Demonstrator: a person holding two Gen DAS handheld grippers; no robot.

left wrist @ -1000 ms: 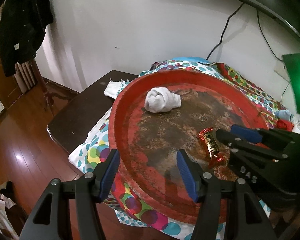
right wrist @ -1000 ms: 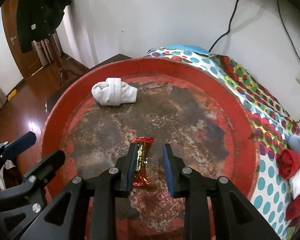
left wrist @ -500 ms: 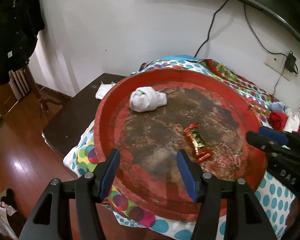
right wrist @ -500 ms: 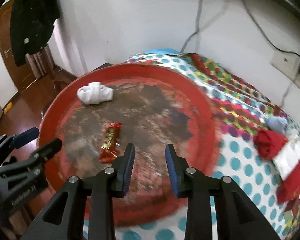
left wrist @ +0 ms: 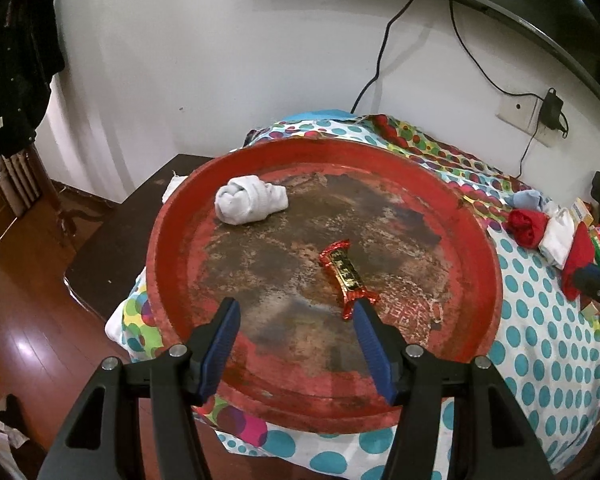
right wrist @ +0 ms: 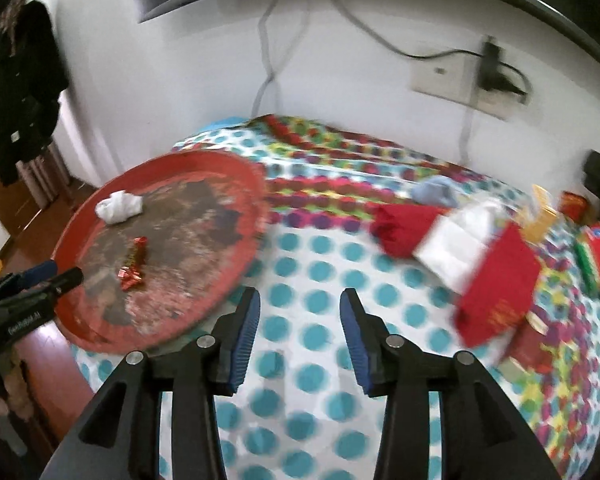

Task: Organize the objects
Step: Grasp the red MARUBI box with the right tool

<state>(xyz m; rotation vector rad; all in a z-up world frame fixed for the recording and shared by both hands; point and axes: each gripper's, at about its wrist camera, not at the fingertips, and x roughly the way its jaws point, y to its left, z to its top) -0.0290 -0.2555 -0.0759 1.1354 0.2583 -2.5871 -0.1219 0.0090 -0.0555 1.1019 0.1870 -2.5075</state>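
Both tongs stand with nothing between their pads. On the left side, the left gripper (left wrist: pixel 296 312) hangs with its jaws wide apart above the near part of the red tray (left wrist: pixel 172 248); its right pad is just beside the lower end of the candy bar (left wrist: pixel 346 274), but I cannot tell if they touch. This big round tray has a worn, brown middle and lies on the dotted cloth (left wrist: pixel 540 320), with its left edge reaching out over a dark wooden table (left wrist: pixel 112 240). A rolled white sock (left wrist: pixel 252 199) lies in the far left part of the tray, well apart from the candy bar, which lies nearer the middle in a red and gold wrapper, tilted.

Further to the right, the right gripper (right wrist: pixel 300 294) is above the bare dotted cloth, beside the tray and clear of its rim. Its jaws have just been opening and are parted, gripping nothing. Right of it, in the blurred right wrist view, a red sock (right wrist: pixel 400 228), a white cloth (right wrist: pixel 456 248) and a flat red piece (right wrist: pixel 496 292) lie together on the cloth, with a pale blue bundle (right wrist: pixel 436 192) behind them. Some small colourful boxes (right wrist: pixel 596 256) lie at the far right edge.
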